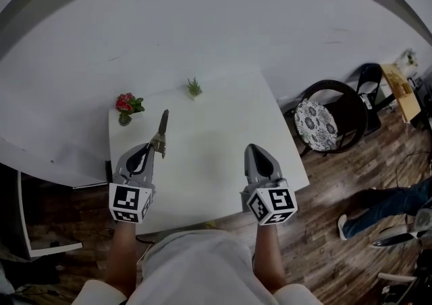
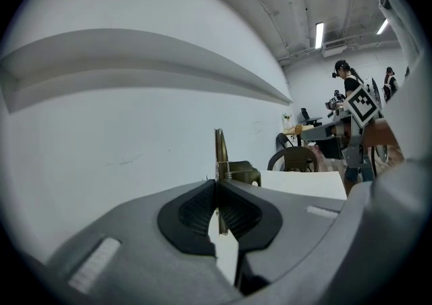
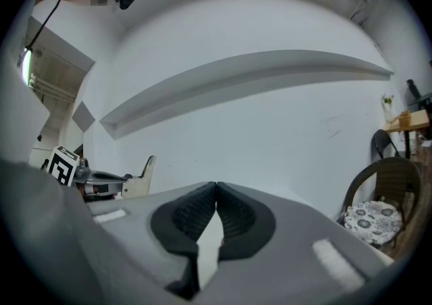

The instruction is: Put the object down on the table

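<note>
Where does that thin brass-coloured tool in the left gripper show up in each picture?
Head view: the tool is left of centre, sticking out of the left gripper over the table.
Left gripper view: dead centre, upright, edge-on.
Right gripper view: far left, mid-height.
Shared landmark: the round-backed chair.

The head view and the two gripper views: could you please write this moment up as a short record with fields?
left gripper: shut on the metal tool
metal tool: brass-coloured, sticking out ahead of the jaws, over the table; contact unclear
right gripper: shut, nothing between the jaws
far edge of table: red flower, small green plant
beside table: chair with patterned cushion
</note>
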`<state>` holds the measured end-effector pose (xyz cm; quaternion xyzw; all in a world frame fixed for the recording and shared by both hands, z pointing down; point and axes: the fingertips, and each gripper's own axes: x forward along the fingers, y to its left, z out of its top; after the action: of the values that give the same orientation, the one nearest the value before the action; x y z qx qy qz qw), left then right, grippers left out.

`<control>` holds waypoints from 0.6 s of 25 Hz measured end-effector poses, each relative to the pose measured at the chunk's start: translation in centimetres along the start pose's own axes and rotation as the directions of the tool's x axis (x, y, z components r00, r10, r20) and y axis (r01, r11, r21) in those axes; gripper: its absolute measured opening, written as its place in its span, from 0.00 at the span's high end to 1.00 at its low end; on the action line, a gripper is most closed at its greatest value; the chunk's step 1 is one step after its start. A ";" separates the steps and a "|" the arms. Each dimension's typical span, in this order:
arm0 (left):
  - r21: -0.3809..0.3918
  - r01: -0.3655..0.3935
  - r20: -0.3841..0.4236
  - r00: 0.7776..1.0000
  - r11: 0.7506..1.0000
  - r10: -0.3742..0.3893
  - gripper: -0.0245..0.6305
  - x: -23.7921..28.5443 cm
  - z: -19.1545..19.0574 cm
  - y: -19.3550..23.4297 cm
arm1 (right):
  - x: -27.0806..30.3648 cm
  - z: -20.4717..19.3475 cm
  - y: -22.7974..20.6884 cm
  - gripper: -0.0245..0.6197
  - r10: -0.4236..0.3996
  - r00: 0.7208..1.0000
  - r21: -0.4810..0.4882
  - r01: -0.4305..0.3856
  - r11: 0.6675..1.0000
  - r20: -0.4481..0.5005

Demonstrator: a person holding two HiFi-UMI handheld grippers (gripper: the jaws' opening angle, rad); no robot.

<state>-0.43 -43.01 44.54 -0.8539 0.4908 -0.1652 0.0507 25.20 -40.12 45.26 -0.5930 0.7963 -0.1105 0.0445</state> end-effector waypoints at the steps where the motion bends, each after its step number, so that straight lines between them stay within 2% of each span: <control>1: 0.021 0.001 -0.011 1.000 1.000 -0.001 0.94 0.4 -0.2 0.0 | 0.2 0.0 -0.1 0.96 0.001 1.000 0.000 -0.001 1.000 0.003; 8: 0.202 0.024 -0.104 0.995 0.979 -0.003 0.94 2.4 -2.1 -0.4 | 1.8 0.1 0.1 0.96 0.026 1.000 -0.008 -0.026 1.000 -0.007; 12: 0.332 0.062 -0.179 0.984 0.941 -0.002 0.94 3.0 -3.9 -1.2 | 2.3 -0.1 0.3 0.96 0.038 0.999 -0.007 -0.038 0.999 -0.015; 15: 0.385 0.097 -0.218 0.976 0.918 -0.011 0.94 3.4 -5.1 -2.0 | 2.5 -0.1 0.4 0.96 0.046 0.999 -0.002 -0.046 0.999 -0.019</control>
<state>1.10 -44.49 50.59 -0.8172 0.4263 -0.3514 0.1643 24.09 -42.36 45.47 -0.5737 0.8102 -0.1139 0.0387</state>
